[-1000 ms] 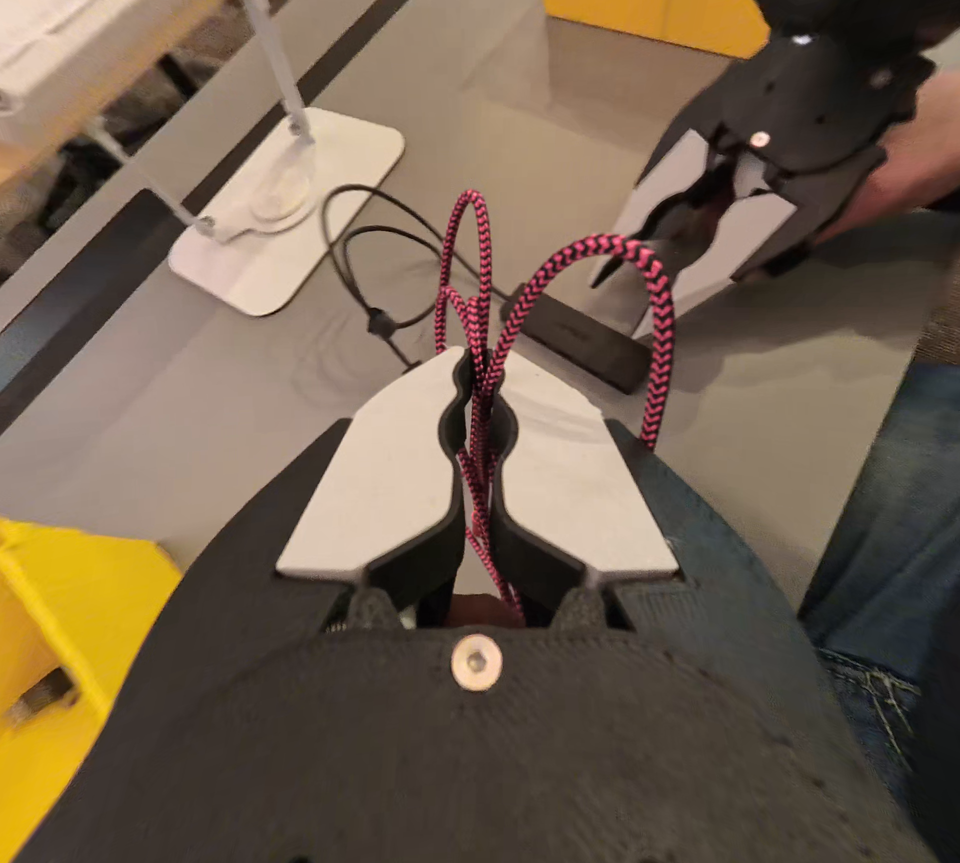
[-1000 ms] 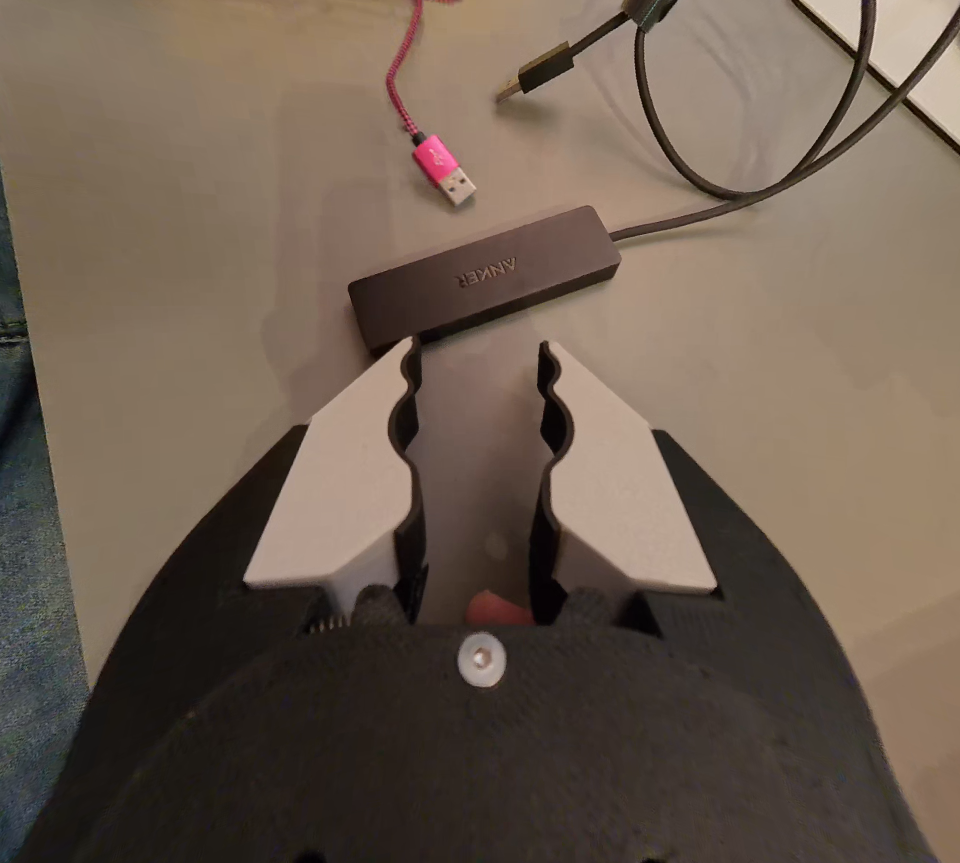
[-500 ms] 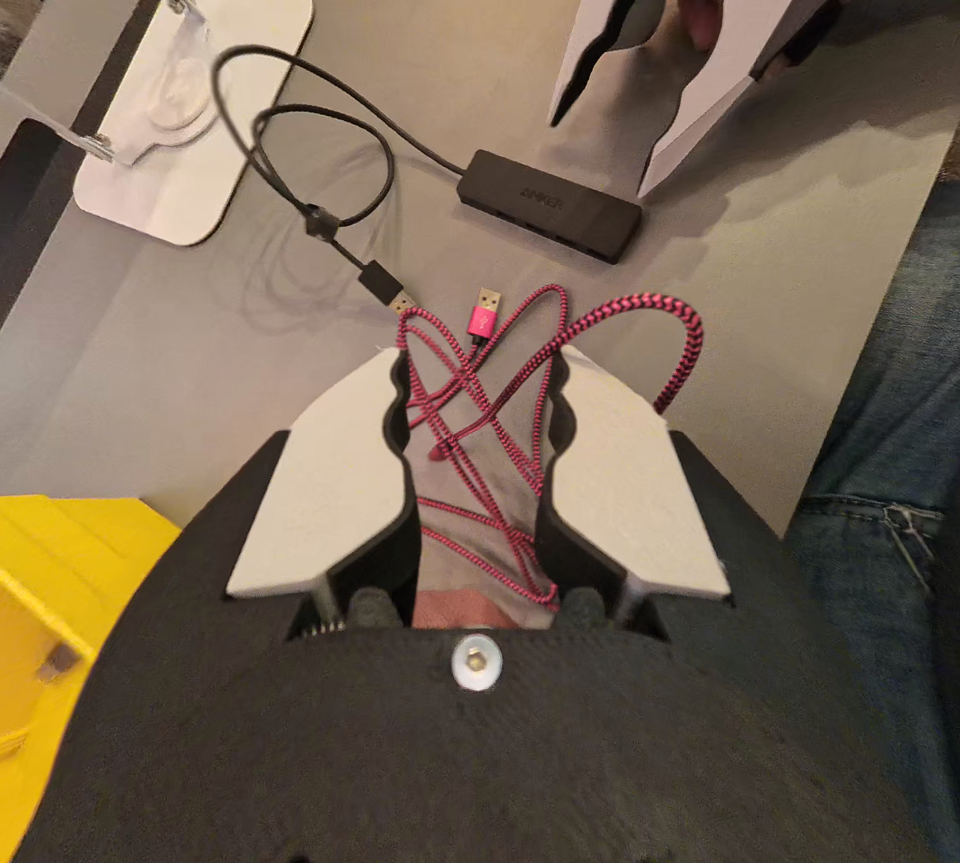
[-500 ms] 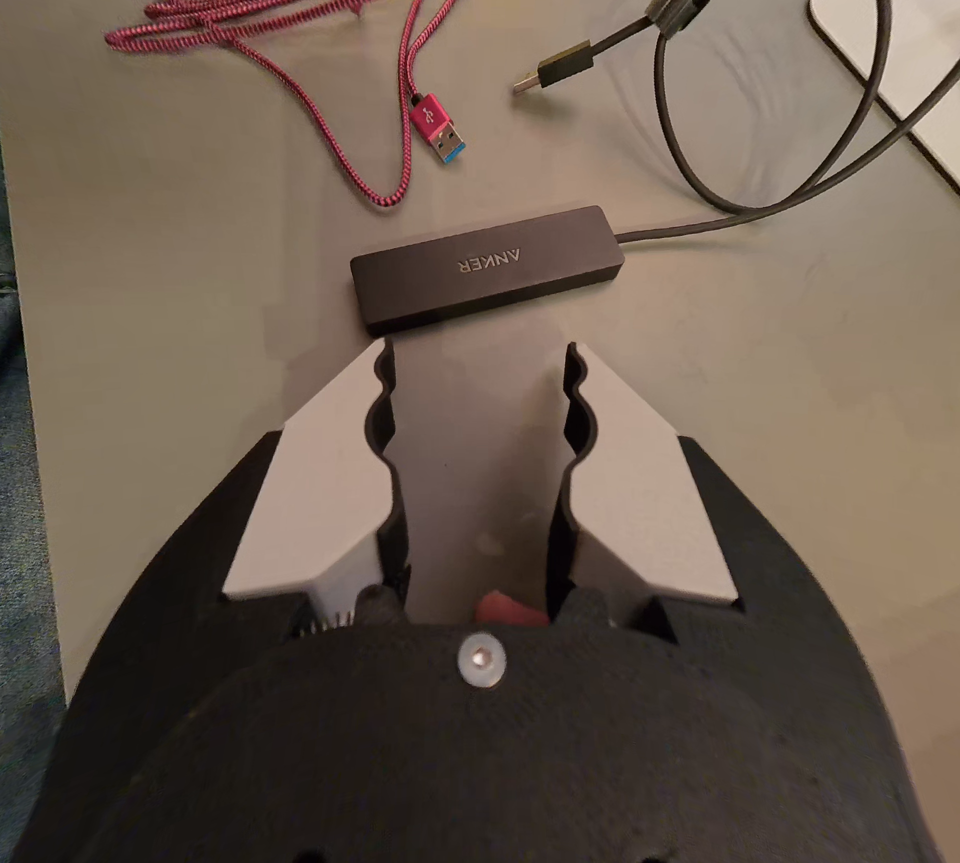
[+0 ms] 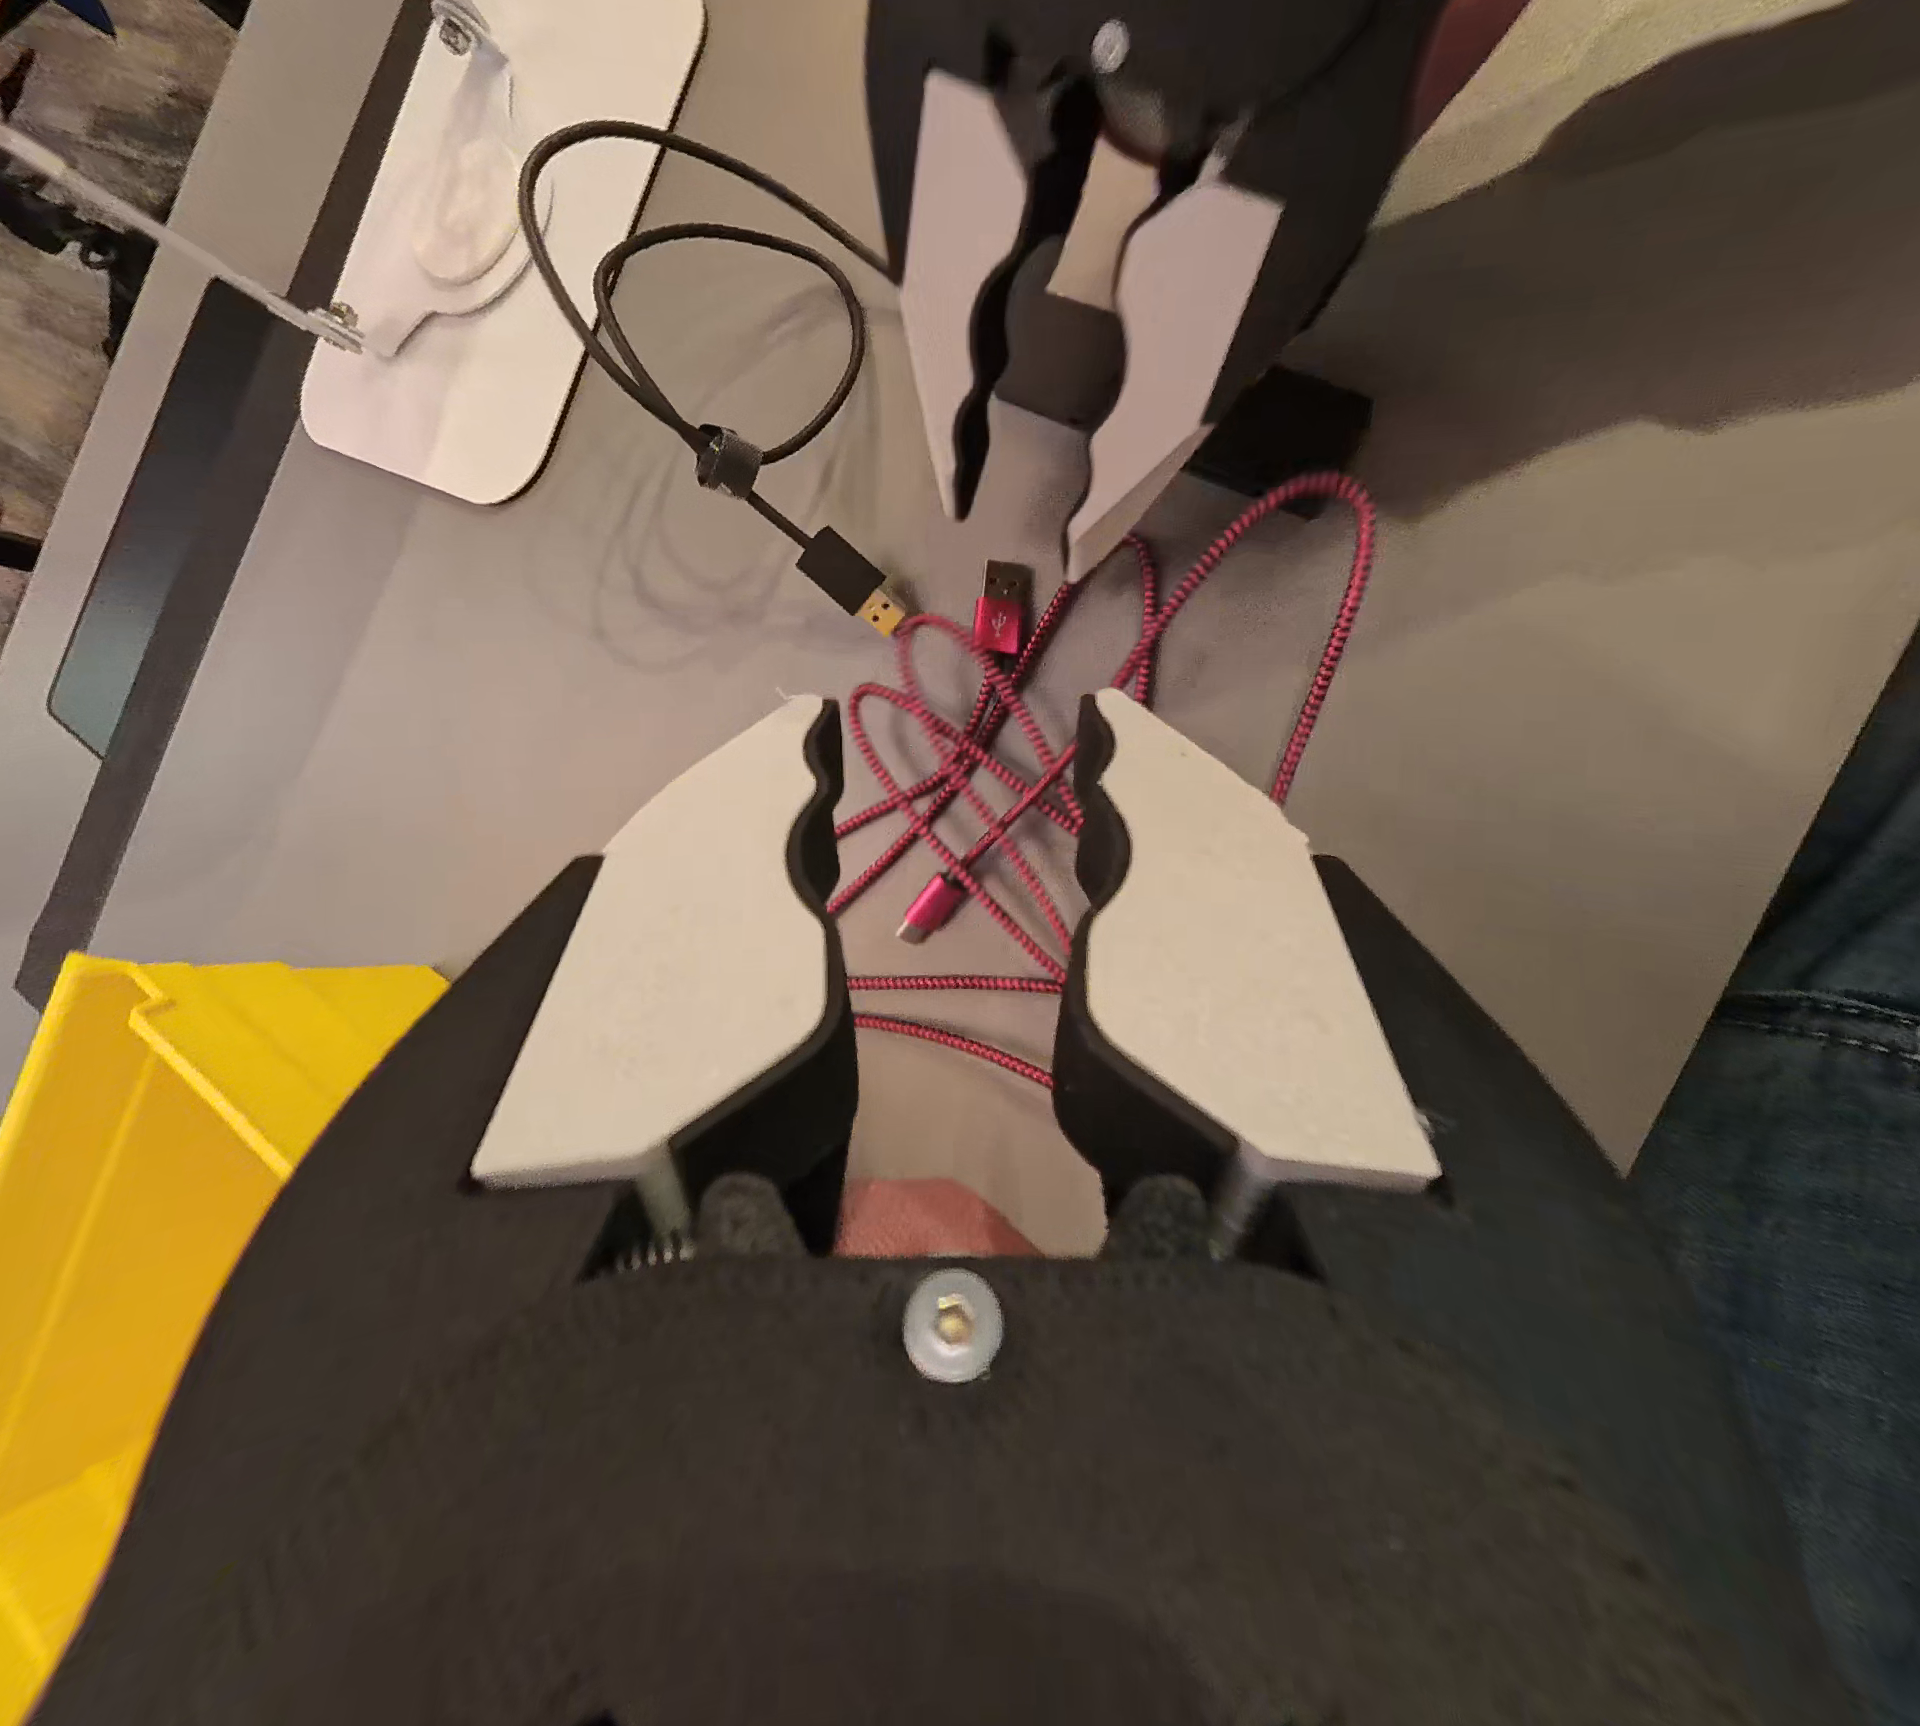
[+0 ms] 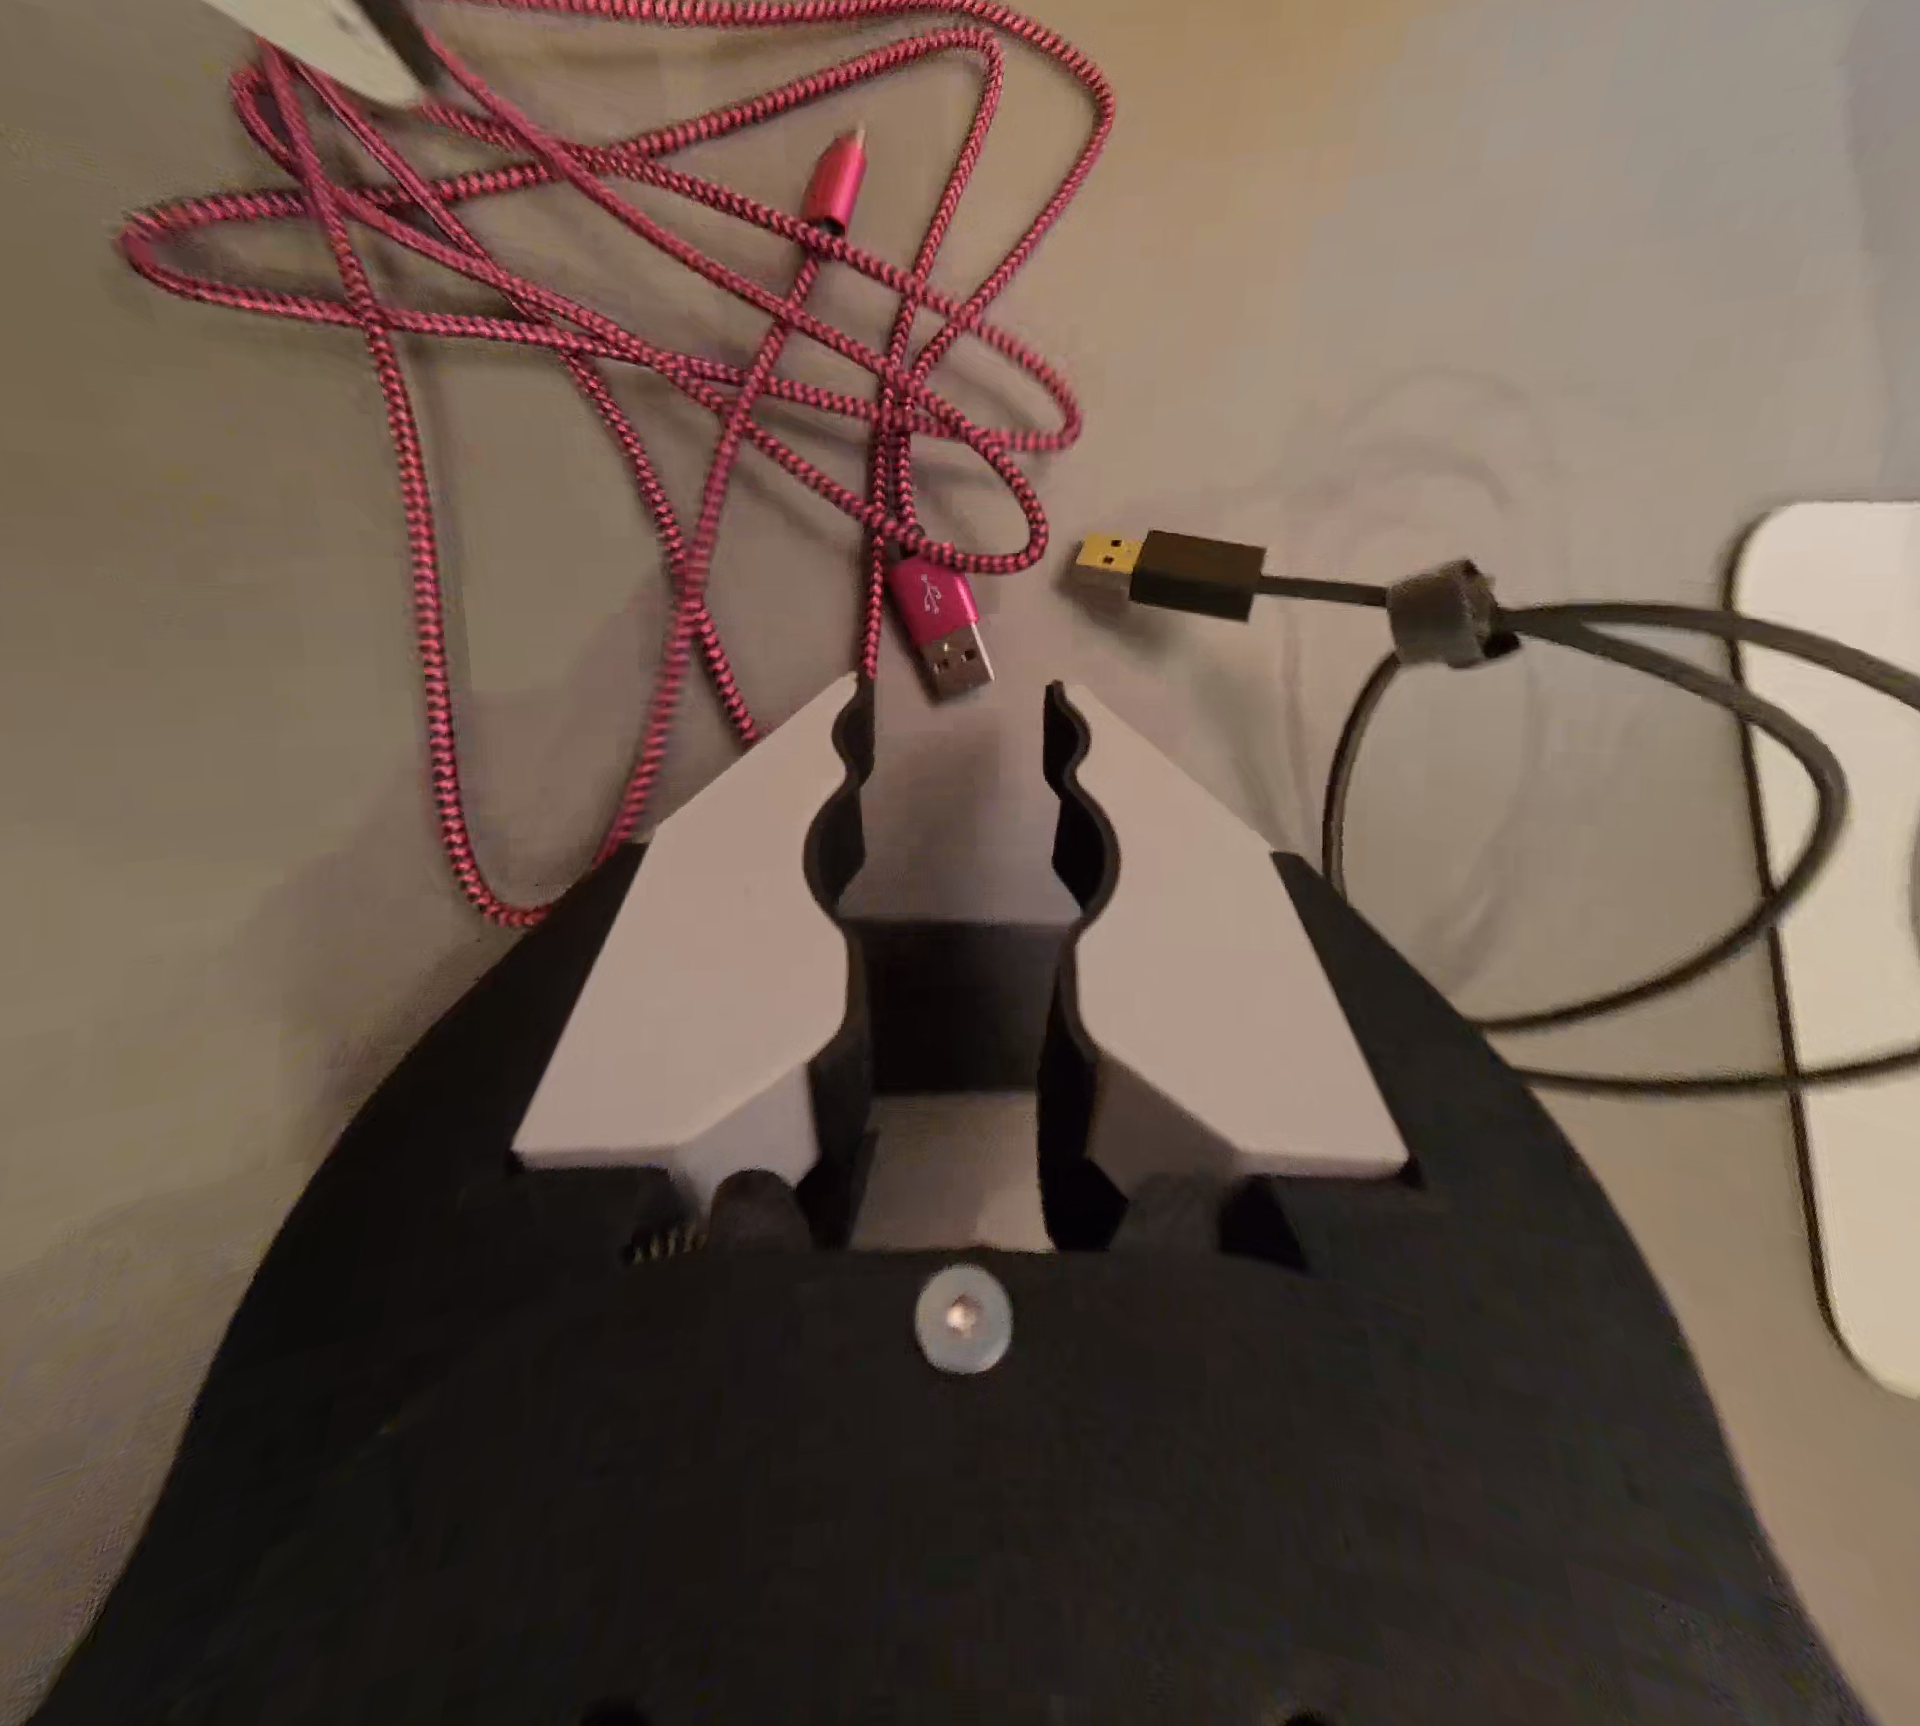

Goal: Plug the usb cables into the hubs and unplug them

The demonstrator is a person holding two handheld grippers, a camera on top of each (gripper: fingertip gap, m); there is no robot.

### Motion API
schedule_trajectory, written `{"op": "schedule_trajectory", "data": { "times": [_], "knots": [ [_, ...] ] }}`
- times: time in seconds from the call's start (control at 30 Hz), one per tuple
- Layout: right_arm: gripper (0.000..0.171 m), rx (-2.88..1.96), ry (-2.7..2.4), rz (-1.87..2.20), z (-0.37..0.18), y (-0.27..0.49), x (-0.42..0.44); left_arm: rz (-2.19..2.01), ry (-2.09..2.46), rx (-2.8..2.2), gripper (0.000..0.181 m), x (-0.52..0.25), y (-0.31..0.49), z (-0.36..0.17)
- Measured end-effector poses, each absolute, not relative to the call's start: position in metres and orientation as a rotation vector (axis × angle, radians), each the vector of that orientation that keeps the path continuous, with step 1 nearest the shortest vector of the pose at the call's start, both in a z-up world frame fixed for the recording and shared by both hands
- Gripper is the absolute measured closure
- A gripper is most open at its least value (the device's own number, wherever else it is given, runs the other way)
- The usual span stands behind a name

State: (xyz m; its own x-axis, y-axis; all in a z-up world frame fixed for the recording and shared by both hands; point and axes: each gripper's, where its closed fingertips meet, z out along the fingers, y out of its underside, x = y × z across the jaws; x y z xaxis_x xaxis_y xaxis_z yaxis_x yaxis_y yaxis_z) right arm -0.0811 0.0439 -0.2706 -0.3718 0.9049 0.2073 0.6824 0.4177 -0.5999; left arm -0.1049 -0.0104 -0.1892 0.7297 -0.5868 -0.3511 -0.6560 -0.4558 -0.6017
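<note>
A pink braided USB cable (image 6: pixel 727 9) lies in a loose tangle on the grey table. Its USB-A plug (image 6: pixel 940 627) lies just ahead of my right gripper (image 6: pixel 954 691), which is open and empty. The black hub (image 6: pixel 951 1001) shows low between the right fingers. In the left wrist view only its end (image 5: pixel 1288 429) shows behind the right gripper (image 5: pixel 1018 533). My left gripper (image 5: pixel 956 710) is open and empty above the tangle; the pink plug (image 5: pixel 1003 611) lies beyond its tips. The cable's small plug (image 5: pixel 930 902) lies between its fingers.
The hub's own black cable loops to the side, its gold-tipped plug (image 6: pixel 1164 575) next to the pink plug. A white stand base (image 5: pixel 499 222) sits at the table's far left. A yellow bin (image 5: pixel 125 1261) is near left. A person's jeans-clad leg (image 5: pixel 1818 1053) is at the table edge. The left gripper's tips are roughly 11 cm from the right gripper's. The right tips stand about 6 cm off the black hub (image 6: pixel 951 1001). The left camera catches it too, in the left wrist view (image 5: pixel 1105 369).
My left gripper opened and let go of the pink cable, which now lies on the table. My right gripper moved forward over the hub towards the pink plug.
</note>
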Motion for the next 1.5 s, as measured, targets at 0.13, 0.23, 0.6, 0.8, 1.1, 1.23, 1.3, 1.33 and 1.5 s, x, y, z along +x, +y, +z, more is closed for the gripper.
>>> {"op": "schedule_trajectory", "data": {
  "times": [0.13,0.23,0.6,0.8,1.1,1.23,1.3,1.33,1.5],
  "knots": [
    [0.157,-1.345,-2.249,0.633,-0.284,0.044,-0.098,0.123,0.91,-2.173,0.14,-0.11,-0.015,-0.187],
    [0.159,-1.358,-2.283,0.695,-0.285,0.042,-0.101,0.138,0.919,-2.185,0.14,-0.115,-0.016,-0.193],
    [0.161,-1.433,-2.117,0.871,-0.242,0.052,-0.086,0.202,0.975,-2.08,0.139,-0.097,0.009,-0.191],
    [0.161,-1.376,-2.055,0.986,-0.197,0.056,-0.071,0.202,1.014,-1.942,0.135,-0.069,0.038,-0.172],
    [0.161,-1.215,-1.921,1.333,-0.157,0.051,-0.052,-0.144,0.866,-1.927,0.138,-0.052,0.051,-0.166],
    [0.161,-1.091,-1.86,1.483,-0.138,0.043,-0.044,-0.346,0.787,-1.866,0.144,-0.046,0.051,-0.151],
    [0.161,-1.036,-1.83,1.552,-0.129,0.039,-0.04,-0.424,0.782,-1.832,0.146,-0.042,0.048,-0.146],
    [0.161,-1.017,-1.813,1.579,-0.126,0.038,-0.039,-0.456,0.781,-1.819,0.148,-0.04,0.047,-0.145],
    [0.161,-0.959,-1.718,1.706,-0.115,0.036,-0.035,-0.676,0.702,-1.679,0.155,-0.034,0.039,-0.126]
  ]
}}
